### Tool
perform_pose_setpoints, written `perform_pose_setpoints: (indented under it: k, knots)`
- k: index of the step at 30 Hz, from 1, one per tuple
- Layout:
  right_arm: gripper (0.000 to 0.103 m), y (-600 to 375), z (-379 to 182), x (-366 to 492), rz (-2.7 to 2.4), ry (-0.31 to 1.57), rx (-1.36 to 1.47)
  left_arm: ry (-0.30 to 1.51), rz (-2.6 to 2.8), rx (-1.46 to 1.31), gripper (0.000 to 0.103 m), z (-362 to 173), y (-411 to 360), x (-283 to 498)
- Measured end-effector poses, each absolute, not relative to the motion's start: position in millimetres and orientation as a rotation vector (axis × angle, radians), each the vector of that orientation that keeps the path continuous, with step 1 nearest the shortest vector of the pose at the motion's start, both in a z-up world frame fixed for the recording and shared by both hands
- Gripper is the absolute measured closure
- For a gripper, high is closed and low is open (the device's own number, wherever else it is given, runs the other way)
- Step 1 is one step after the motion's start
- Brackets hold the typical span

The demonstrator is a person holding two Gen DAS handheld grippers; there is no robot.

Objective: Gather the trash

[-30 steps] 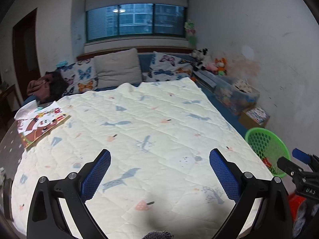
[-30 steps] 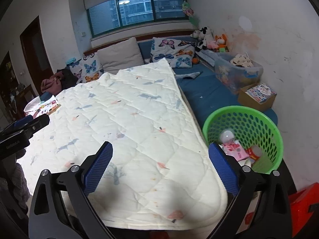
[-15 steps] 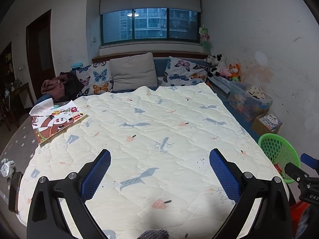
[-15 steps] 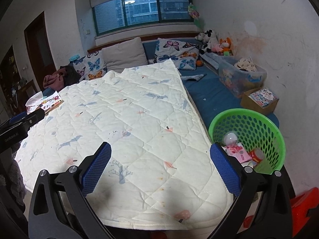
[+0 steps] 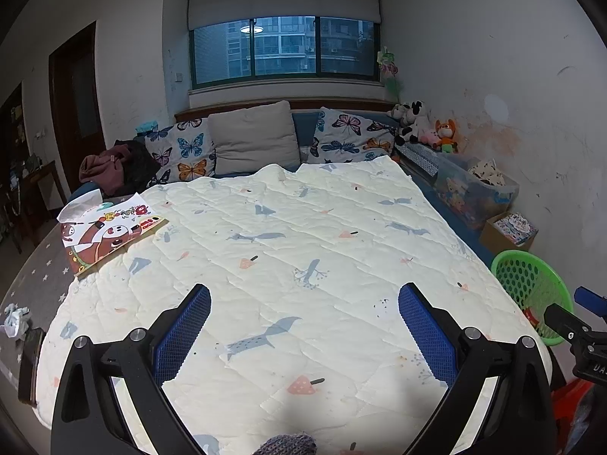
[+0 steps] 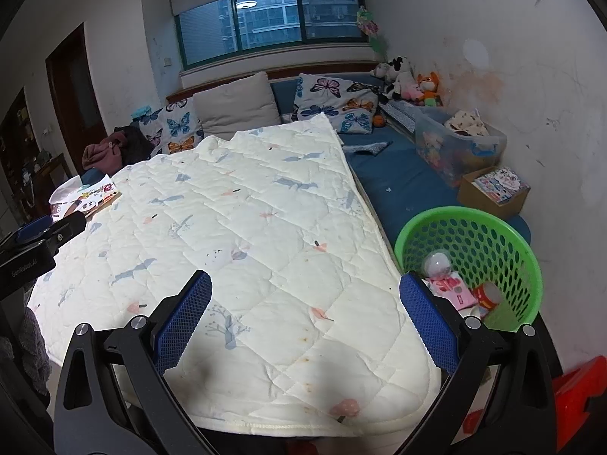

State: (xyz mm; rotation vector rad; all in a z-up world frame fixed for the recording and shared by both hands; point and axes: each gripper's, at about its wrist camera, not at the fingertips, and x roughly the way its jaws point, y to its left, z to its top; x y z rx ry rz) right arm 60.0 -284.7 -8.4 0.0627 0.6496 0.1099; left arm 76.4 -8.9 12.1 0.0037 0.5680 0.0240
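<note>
Trash already sits in the green basket (image 6: 470,258) at about four o'clock in the right wrist view: a pale round ball, a pink packet and a red-and-white cup lie in its bottom, and the basket stands on the bed's blue sheet just beside the quilt (image 6: 242,235). Both tools hang above the near end of the bed with nothing in them; the left gripper (image 5: 303,326) has its blue fingers (image 5: 186,330) spread wide over bare quilt, and the right gripper (image 6: 305,322) is equally wide apart, its right-hand finger in line with the basket's near rim. The step in hand looks like a search between pickups, since the quilt itself shows no loose litter (only printed foxes and strawberries). Likely candidates lie at nine o'clock in the left wrist view: a crumpled pale scrap (image 5: 15,318) on the starred floor mat, and, less surely, the cartoon picture book (image 5: 110,231) at ten o'clock on the quilt's edge, which may not be rubbish at all. The next move calls for carrying the left gripper out and down to the scrap, closing on it, then bringing it across the bed to the basket at three o'clock, without fouling the right gripper.
</note>
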Motion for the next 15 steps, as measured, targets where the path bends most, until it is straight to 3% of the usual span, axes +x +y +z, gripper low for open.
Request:
perform_pose_setpoints:
  k: [15]
  knots:
    - [0.004,-289.2,-4.9,58.1,0.103,0.639,0.062,0.559,0.018,0.015,0.007,12.4,-12.9,72.8]
